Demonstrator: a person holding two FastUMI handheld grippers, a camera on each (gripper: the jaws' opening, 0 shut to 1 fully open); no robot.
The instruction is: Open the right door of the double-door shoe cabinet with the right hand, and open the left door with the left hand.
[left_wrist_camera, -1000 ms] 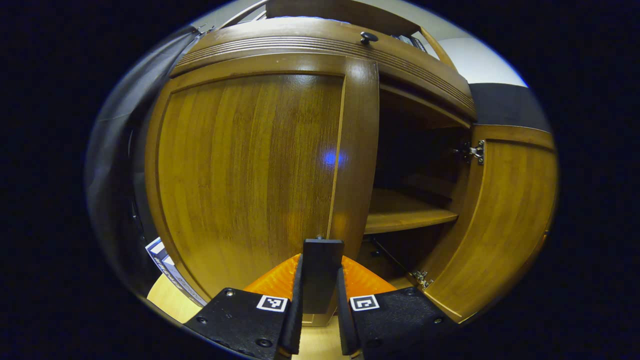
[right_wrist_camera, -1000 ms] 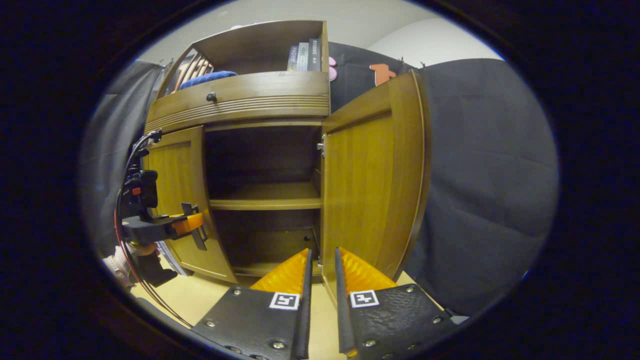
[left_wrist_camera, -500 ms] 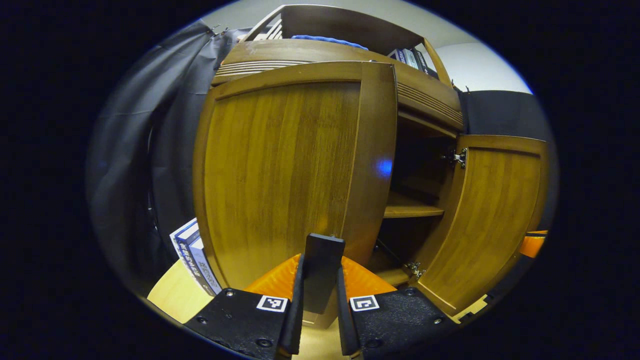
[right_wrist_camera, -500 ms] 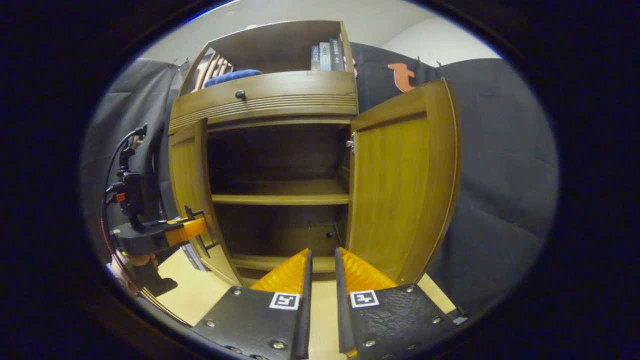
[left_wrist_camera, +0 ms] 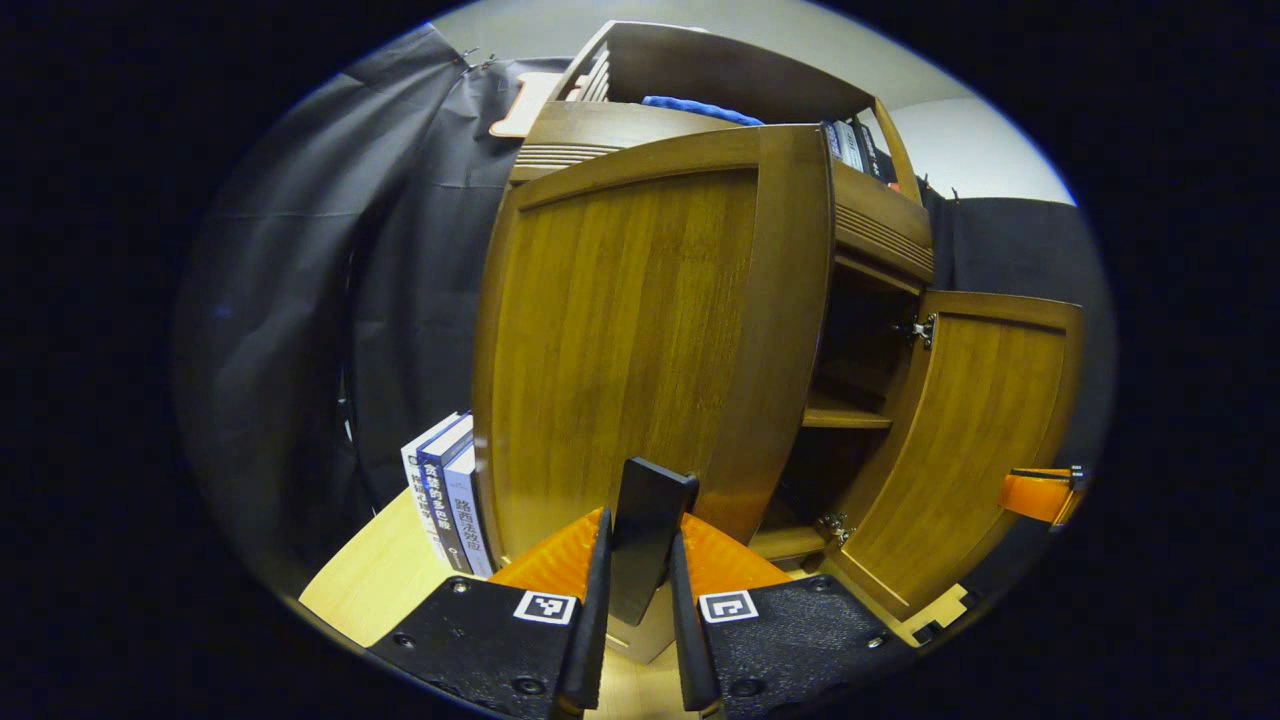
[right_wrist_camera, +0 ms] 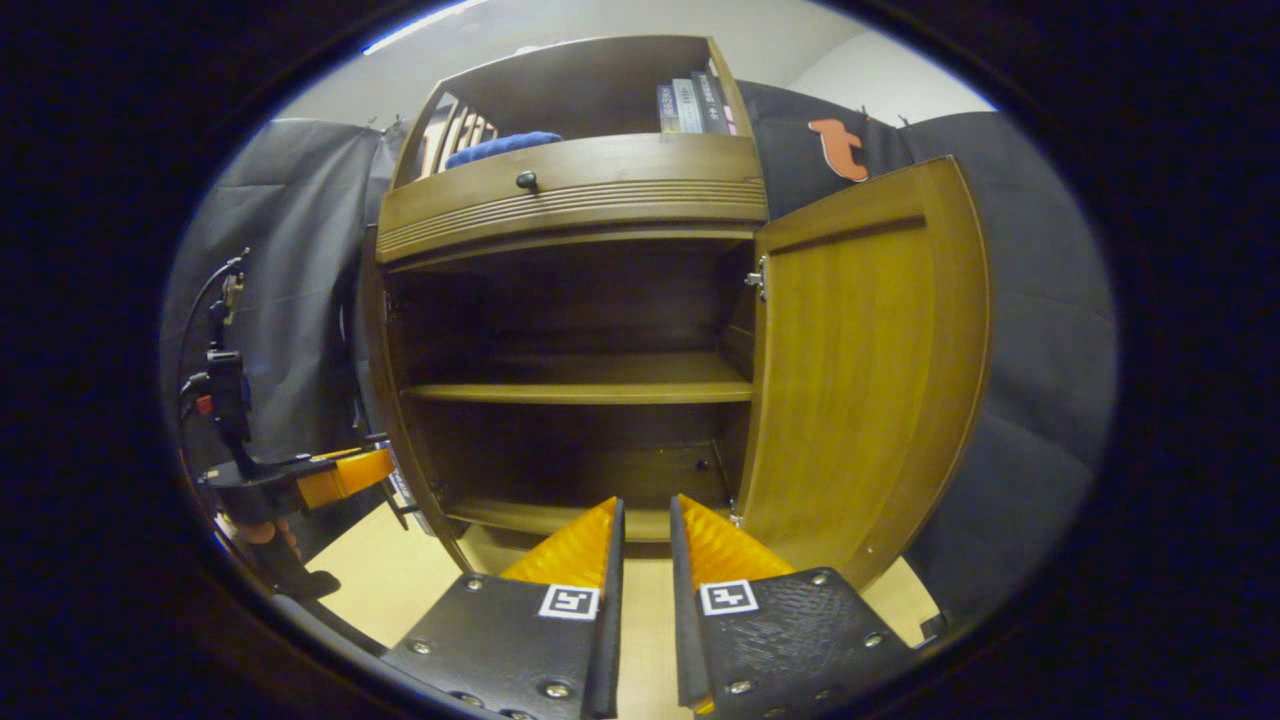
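Beside the swung-out brown wooden left door [left_wrist_camera: 640,340], left gripper [left_wrist_camera: 640,560] pinched its black handle [left_wrist_camera: 645,520]; right gripper [right_wrist_camera: 645,560] stood nearly closed, empty, before the open wooden right door [right_wrist_camera: 860,370].

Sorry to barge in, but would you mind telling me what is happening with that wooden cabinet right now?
A person with a gripper in each hand is opening the shoe cabinet. The left gripper is clamped on the black handle of the left door, which is swung wide open. The right door also stands open, and the right gripper hangs free in front of the shelves, its fingers nearly together and holding nothing.
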